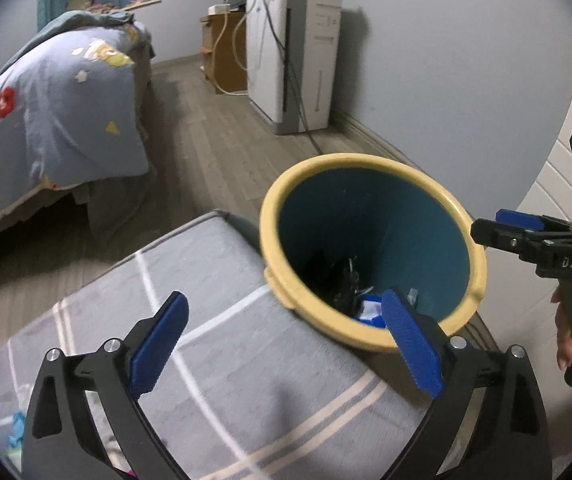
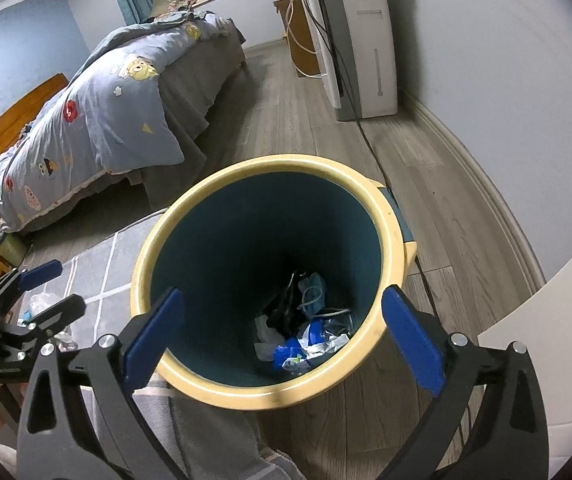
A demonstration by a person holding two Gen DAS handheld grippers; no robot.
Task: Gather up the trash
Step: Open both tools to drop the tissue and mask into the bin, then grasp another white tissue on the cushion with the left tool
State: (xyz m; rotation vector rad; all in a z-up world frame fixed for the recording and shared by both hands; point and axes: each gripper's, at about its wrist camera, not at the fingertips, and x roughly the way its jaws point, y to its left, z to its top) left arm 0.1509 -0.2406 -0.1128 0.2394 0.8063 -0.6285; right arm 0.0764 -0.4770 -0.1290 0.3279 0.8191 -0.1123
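- Grey wood-plank flooring is filling a bedroom, with a bed under a blue cartoon-print quilt at the far left and a tall white appliance against the far wall.
- Near the cameras, a round bin with a cream rim and teal inside is standing at the right edge of a grey rug with white stripes.
- Crumpled blue-and-white wrappers and clear plastic are lying at the bottom of the bin, so some collecting looks done.
- The right gripper is hovering over the bin mouth, fingers spread wide and carrying nothing.
- The left gripper is hanging over the rug, fingers likewise apart and empty.
- Small scraps of clear plastic are sitting on the rug at the left, likely what remains to pick up.
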